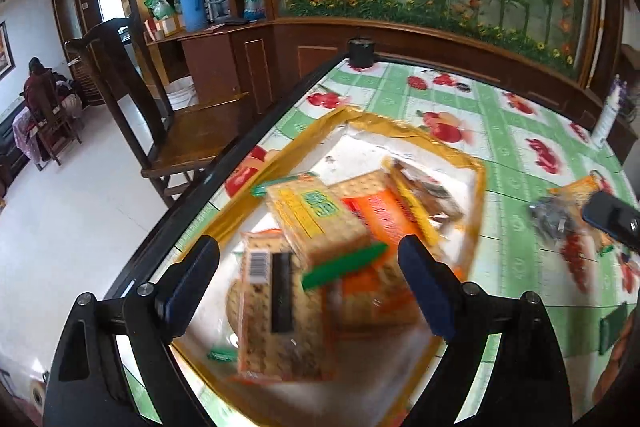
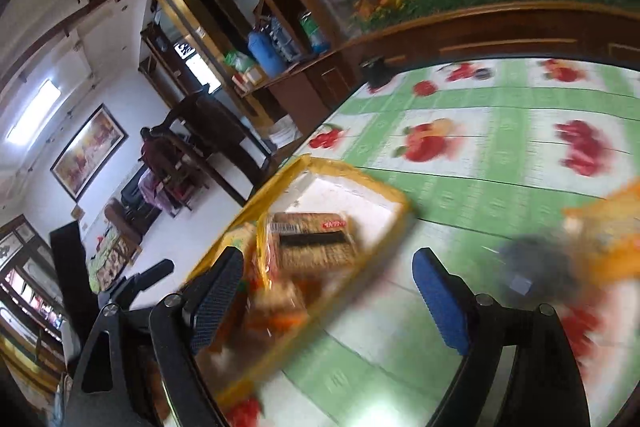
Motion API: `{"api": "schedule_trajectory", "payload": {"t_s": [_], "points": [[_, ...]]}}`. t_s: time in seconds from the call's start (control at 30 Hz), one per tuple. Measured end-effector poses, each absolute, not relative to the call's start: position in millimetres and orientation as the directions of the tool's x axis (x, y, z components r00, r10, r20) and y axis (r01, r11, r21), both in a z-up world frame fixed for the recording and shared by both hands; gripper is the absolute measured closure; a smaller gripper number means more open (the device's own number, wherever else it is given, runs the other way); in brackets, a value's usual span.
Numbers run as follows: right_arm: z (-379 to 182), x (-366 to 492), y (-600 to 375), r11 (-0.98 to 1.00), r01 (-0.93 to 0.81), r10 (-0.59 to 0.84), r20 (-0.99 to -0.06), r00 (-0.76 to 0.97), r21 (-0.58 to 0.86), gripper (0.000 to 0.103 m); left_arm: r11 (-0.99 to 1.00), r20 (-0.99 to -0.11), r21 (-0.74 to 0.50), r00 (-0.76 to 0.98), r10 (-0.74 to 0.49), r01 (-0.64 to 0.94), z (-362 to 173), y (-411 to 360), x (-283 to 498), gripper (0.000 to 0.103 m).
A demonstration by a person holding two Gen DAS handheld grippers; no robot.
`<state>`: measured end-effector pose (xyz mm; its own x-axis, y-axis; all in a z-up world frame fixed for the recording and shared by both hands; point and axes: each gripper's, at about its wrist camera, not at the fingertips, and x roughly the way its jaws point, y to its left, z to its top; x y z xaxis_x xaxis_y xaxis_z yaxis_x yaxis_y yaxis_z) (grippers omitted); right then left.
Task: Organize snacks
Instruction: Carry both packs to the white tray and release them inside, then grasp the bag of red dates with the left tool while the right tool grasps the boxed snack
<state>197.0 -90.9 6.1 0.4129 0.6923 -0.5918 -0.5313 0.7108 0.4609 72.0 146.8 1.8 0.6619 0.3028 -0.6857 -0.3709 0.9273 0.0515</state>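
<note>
A gold-rimmed tray (image 1: pixel 400 131) with a white floor lies on the fruit-print tablecloth and holds several cracker packets. Among them are a yellow one (image 1: pixel 316 219), an orange one (image 1: pixel 380 211) and one with a barcode (image 1: pixel 280 307). My left gripper (image 1: pixel 310 259) hovers open just above the pile, its pads clear of the packets. In the right wrist view the tray (image 2: pixel 360 175) sits to the left with a brown barcode packet (image 2: pixel 316 239) in it. My right gripper (image 2: pixel 330 267) is open over the tray's right rim, holding nothing. A blurred orange packet (image 2: pixel 608 227) lies on the cloth to the right.
The table's black edge (image 1: pixel 240 155) runs along the left, with a wooden chair (image 1: pixel 180 123) beside it. A small black jar (image 1: pixel 361 51) stands at the far corner and a white bottle (image 1: pixel 608 115) at the right. An orange-and-silver packet (image 1: pixel 560 211) lies right of the tray. A person (image 1: pixel 38 87) sits far off.
</note>
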Motion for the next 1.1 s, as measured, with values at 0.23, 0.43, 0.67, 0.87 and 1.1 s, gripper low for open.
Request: {"api": "schedule_trajectory", "payload": {"t_s": [0.23,0.43,0.67,0.87,1.1], "points": [[-2.3,170.0,-194.9,0.800,-0.389,0.600,-0.611,0.517,0.457,0.013,0.956,-0.682,0.033,0.693,0.235,-0.292,8.5,106.3,70.5,0.011],[-15.1,155.3,-258.7,0.842,-0.286,0.535,-0.633,0.560,0.457,0.013,0.977,-0.690,0.065,0.699,0.190,-0.201,8.4,64.5,76.8,0.011],[-17.1,150.1,-307.9,0.866,-0.209,0.479,-0.633,0.609,0.454,0.013,0.995,-0.705,0.091,0.708,0.044,0.028,-1.4,11.8,105.7,0.011],[-17.2,157.3,-320.9,0.875,-0.188,0.458,-0.641,0.616,0.446,0.011,0.952,-0.712,0.223,0.702,0.014,0.208,-7.9,-34.8,144.6,0.011],[-5.7,165.8,-340.4,0.964,-0.108,0.250,-0.688,0.682,0.243,0.003,0.858,-0.737,0.313,0.674,-0.052,0.408,-21.9,-75.5,175.5,0.011]]}}
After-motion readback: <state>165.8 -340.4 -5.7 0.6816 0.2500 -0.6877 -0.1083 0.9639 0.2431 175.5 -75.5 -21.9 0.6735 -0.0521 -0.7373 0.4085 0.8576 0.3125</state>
